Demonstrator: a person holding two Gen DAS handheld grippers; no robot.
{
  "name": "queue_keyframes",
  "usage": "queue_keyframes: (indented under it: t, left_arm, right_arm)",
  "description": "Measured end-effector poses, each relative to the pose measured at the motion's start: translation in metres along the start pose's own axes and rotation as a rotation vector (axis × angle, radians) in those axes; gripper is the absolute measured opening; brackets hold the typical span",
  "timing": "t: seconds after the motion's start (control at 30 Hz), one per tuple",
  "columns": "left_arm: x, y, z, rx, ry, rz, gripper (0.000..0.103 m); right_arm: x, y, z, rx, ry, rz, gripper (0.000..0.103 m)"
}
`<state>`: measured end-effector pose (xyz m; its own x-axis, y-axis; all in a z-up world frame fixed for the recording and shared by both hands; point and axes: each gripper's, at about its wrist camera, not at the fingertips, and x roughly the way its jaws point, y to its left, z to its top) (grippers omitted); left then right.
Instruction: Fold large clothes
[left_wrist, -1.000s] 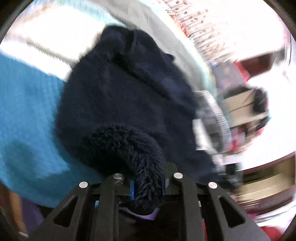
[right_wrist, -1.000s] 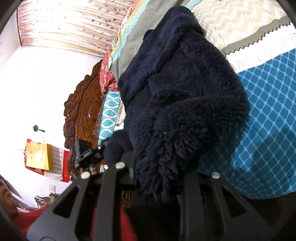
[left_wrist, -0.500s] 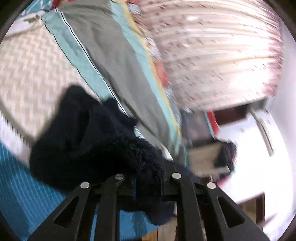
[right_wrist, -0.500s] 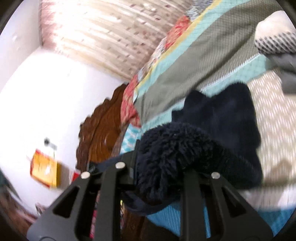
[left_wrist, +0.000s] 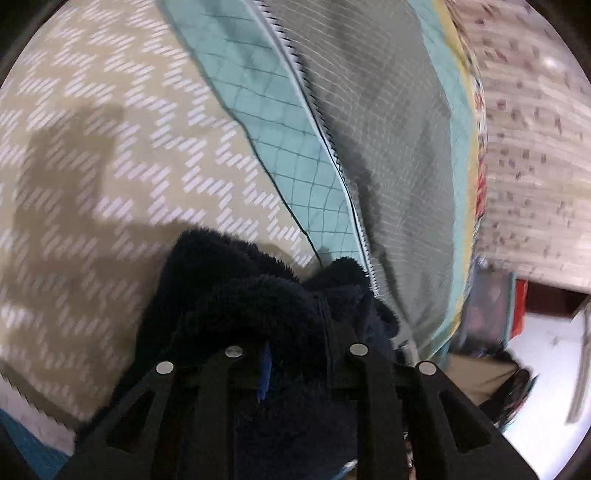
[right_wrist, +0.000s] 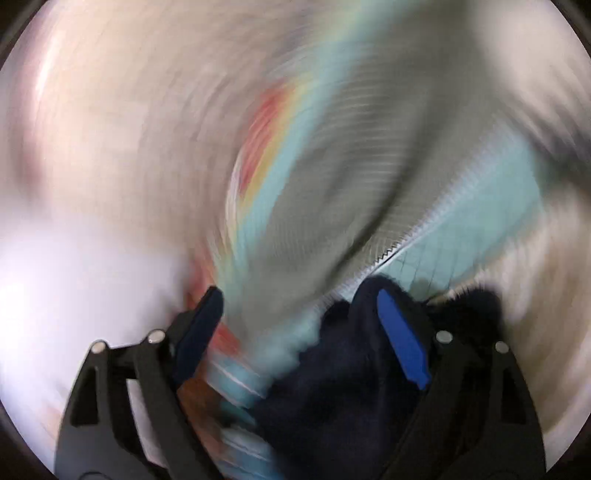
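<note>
A dark navy fleece garment (left_wrist: 240, 288) lies bunched on the bed, right in front of my left gripper (left_wrist: 295, 332). The left jaws are easing open a little, but the fleece still fills the gap and hides both fingertips. In the blurred right wrist view, my right gripper (right_wrist: 299, 299) has its jaws opening wide. Both blue pads (right_wrist: 402, 339) are bare. The fleece (right_wrist: 325, 369) sags loose between the jaws near the right finger, and neither pad presses it.
The bed has a patchwork quilt with a beige chevron panel (left_wrist: 110, 147), a teal strip (left_wrist: 288, 147) and a grey strip (left_wrist: 388, 147). The bed's edge runs down the right. Beyond it are a patterned curtain (left_wrist: 535, 147) and boxes (left_wrist: 491, 310) on the floor.
The right gripper's jaws have sprung wide and let go of the fleece. The left gripper has swung across the bed with the fleece, which now sits low and bunched against it.
</note>
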<state>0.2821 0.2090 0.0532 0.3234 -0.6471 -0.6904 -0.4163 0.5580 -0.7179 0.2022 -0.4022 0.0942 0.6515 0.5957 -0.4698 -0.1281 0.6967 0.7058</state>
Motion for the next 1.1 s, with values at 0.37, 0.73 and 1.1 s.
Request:
queue_keyframes:
  t: [0.37,0.73,1.1]
  left_arm:
    - [-0.048,-0.002,-0.013,0.112,-0.008,-0.011,0.026]
    - [-0.087,-0.049,-0.073,0.424,-0.107,-0.032,0.027]
    - [0.080,-0.087,-0.116,0.762,-0.182,0.296,0.030]
  right_arm:
    - [0.174,0.040,-0.032,-0.338,0.254,-0.370,0.025]
    - [0.091,0.044,-0.021,-0.150,0.108,-0.125,0.079]
    - [0.094,-0.004,-0.058,-0.276,0.125,-0.371,0.078]
